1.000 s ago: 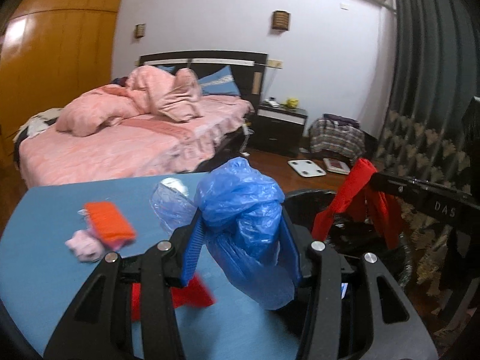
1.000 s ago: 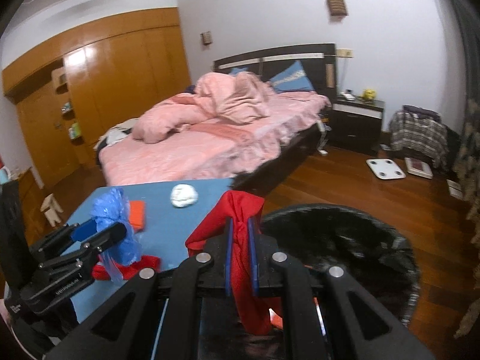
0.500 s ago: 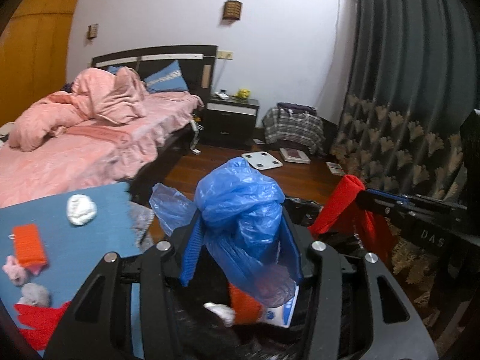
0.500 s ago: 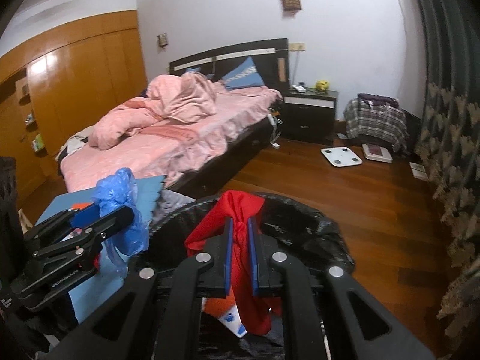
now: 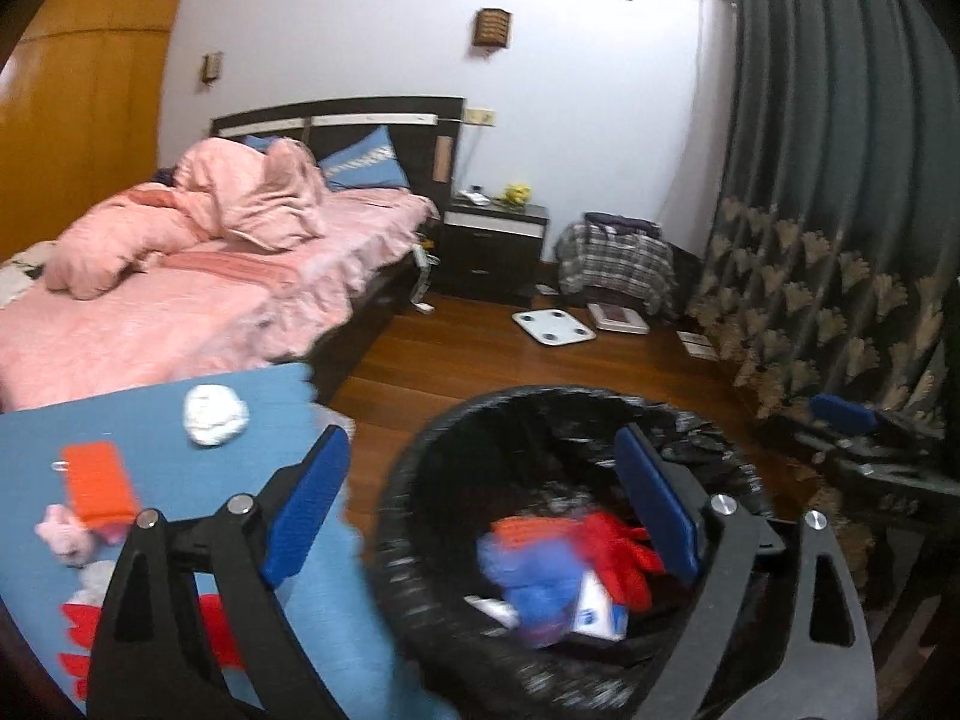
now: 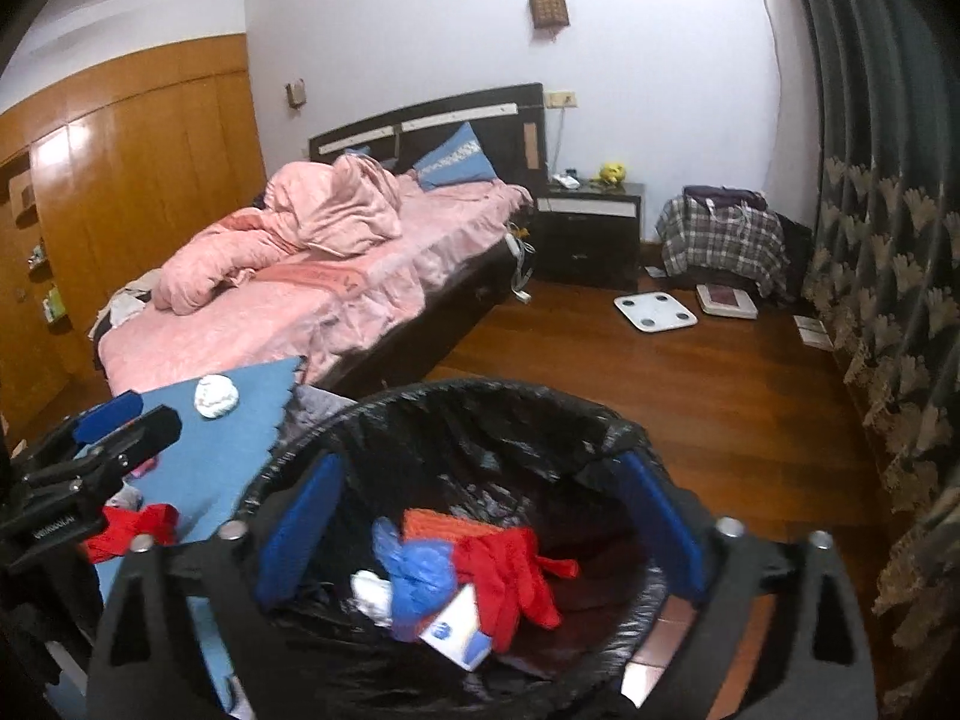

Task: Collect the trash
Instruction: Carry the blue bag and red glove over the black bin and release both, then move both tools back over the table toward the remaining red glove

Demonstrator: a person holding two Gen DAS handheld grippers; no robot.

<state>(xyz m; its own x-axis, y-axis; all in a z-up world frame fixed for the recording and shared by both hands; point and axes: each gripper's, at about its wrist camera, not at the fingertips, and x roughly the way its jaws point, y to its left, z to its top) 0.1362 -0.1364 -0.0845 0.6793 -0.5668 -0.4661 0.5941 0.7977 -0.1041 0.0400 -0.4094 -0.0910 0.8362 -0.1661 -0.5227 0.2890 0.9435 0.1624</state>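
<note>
A black-lined trash bin (image 5: 420, 468) (image 6: 480, 396) stands beside the blue table (image 5: 150, 438) (image 6: 240, 444). Inside lie a blue plastic bag (image 5: 534, 576) (image 6: 420, 576), a red rag (image 5: 618, 552) (image 6: 510, 570), an orange piece and a small box. My left gripper (image 5: 480, 510) is open and empty over the bin's left rim. My right gripper (image 6: 480, 528) is open and empty above the bin. On the table remain a white paper wad (image 5: 213, 414) (image 6: 217, 396), an orange sponge (image 5: 96, 480), pink scraps (image 5: 63, 540) and a red scrap (image 5: 204, 624) (image 6: 132, 531).
A bed with pink bedding (image 6: 312, 282) stands behind the table. A nightstand (image 6: 591, 228), a plaid bag (image 6: 720, 240) and a white scale (image 6: 654, 312) sit on the wood floor. A dark curtain (image 6: 888, 240) hangs on the right.
Both grippers opened over the bin. The blue bag dropped from the left one and the red rag from the right one; both now lie in the bin.
</note>
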